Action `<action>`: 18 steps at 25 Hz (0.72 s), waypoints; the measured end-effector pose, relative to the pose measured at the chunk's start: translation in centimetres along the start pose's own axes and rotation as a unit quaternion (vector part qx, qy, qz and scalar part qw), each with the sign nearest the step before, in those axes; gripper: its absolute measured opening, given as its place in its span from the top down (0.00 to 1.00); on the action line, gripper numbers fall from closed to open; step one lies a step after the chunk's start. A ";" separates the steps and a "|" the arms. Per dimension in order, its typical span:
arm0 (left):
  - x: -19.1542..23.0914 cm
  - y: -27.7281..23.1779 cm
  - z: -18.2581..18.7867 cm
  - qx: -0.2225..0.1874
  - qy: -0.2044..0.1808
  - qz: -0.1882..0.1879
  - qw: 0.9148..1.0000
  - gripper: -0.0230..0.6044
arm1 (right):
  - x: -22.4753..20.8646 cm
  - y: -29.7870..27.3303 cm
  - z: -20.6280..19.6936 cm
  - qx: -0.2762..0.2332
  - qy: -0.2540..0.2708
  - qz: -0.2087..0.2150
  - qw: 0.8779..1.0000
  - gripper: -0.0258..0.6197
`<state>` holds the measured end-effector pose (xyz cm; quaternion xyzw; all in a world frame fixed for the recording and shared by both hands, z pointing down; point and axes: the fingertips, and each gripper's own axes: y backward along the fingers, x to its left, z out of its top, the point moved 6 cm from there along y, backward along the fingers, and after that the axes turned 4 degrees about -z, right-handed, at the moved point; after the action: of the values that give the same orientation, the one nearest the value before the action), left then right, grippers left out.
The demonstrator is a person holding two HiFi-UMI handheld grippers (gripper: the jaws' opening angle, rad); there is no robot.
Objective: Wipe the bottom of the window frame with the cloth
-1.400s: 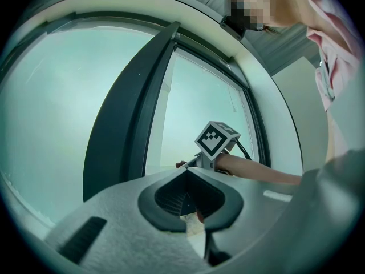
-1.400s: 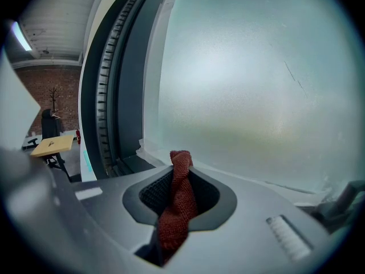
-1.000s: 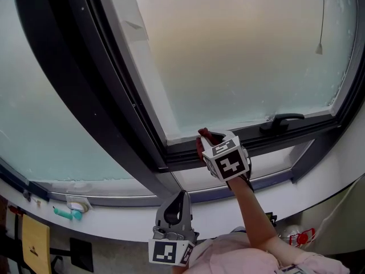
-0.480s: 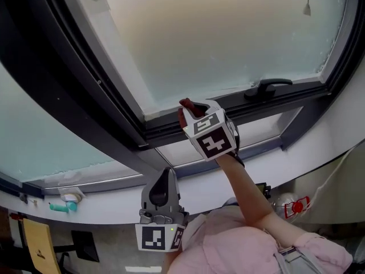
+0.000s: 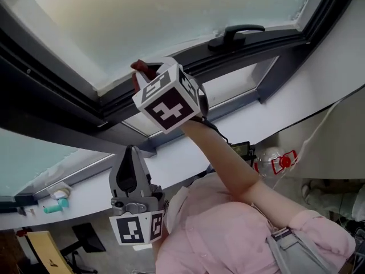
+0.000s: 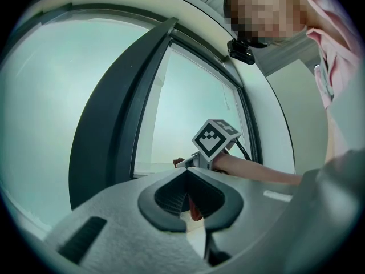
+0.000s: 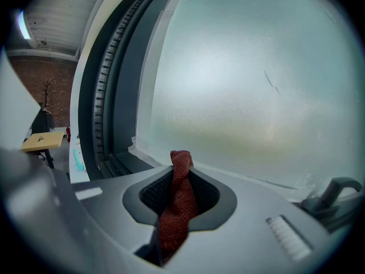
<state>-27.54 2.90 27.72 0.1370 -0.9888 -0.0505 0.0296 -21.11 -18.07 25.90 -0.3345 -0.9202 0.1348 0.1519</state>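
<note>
Seen from above: a right gripper (image 5: 140, 76) raised to the foot of a large window, jaws clamped on a narrow, dark red, coarse-knit cloth (image 5: 142, 68). Cloth twisted into a rope-like strip, its rounded tip poking out past the jaws, close to the left end of the dark grey metal bottom rail of the window frame (image 5: 251, 45). Hard to tell whether the tip actually touches the rail or hangs just short of it.

Judged as an early stage of the wipe: cloth gripped and brought to the rail, with the long run of rail toward the black curved lever handle (image 5: 234, 36) probably left to do. No wiped streak or dirt to be made out either way.

Lower down, near the person's pink-sleeved body: a left gripper (image 5: 132, 152), grey and textured, jaws closed to a thin slit, well apart from the window. Only an unclear reddish sliver in that slit.

Above the rail, a frosted, milky glass pane (image 5: 171, 16), smooth and matte. Below it, a smooth white sill (image 5: 188, 147) curving away.
</note>
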 end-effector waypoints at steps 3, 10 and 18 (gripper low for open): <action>0.2 -0.1 -0.4 0.006 0.002 -0.001 1.000 0.97 | 0.3 -0.1 0.1 0.000 0.008 -0.014 1.000 0.86; 1.3 -0.4 -0.6 0.024 0.000 -0.002 1.000 0.97 | 0.5 0.0 0.0 -0.004 0.016 -0.029 0.999 0.86; 2.3 -0.8 -1.1 0.032 0.001 -0.001 0.999 0.97 | 0.5 -0.2 0.0 -0.006 0.020 -0.031 0.999 0.86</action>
<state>-29.51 1.43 28.83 0.1390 -0.9898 -0.0188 0.0261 -21.58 -17.87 26.03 -0.3091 -0.9278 0.1179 0.1723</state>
